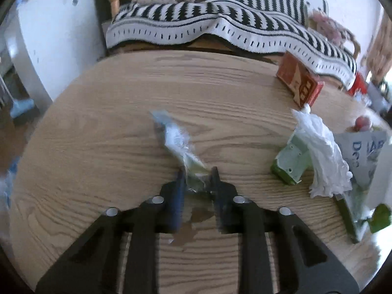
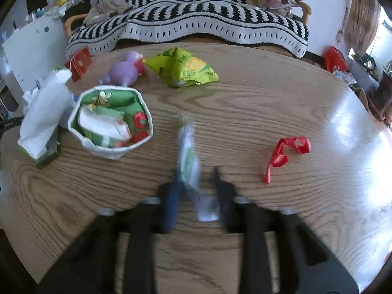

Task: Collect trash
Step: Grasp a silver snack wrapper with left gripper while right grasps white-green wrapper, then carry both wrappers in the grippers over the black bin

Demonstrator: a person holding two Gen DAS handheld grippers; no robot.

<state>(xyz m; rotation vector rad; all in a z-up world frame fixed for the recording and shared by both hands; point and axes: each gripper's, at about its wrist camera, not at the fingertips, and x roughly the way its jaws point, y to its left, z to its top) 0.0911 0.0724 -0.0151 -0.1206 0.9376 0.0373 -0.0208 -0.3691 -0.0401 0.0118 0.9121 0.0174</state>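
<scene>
Left gripper [image 1: 198, 174] fingers clamp near end of clear wrapper [image 1: 177, 144]; wrapper runs toward 11 o'clock over wooden table [image 1: 98, 127]. Green carton [image 1: 291, 164] with white tissue [image 1: 321, 154] at 3 o'clock, red box [image 1: 300, 80] at 1. Right gripper [image 2: 196, 175]: blurred, second wrapper [image 2: 189, 156] between fingers, grasp cannot tell. Red ribbon [image 2: 286, 154] at 2 o'clock, trash-filled paper bag [image 2: 110, 122] at 10, yellow-green snack bag [image 2: 183, 68] at 12.

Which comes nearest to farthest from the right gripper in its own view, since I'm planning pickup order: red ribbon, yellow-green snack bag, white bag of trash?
1. Red ribbon, right of the right gripper.
2. White bag of trash, left.
3. Yellow-green snack bag, far side, ahead.
</scene>
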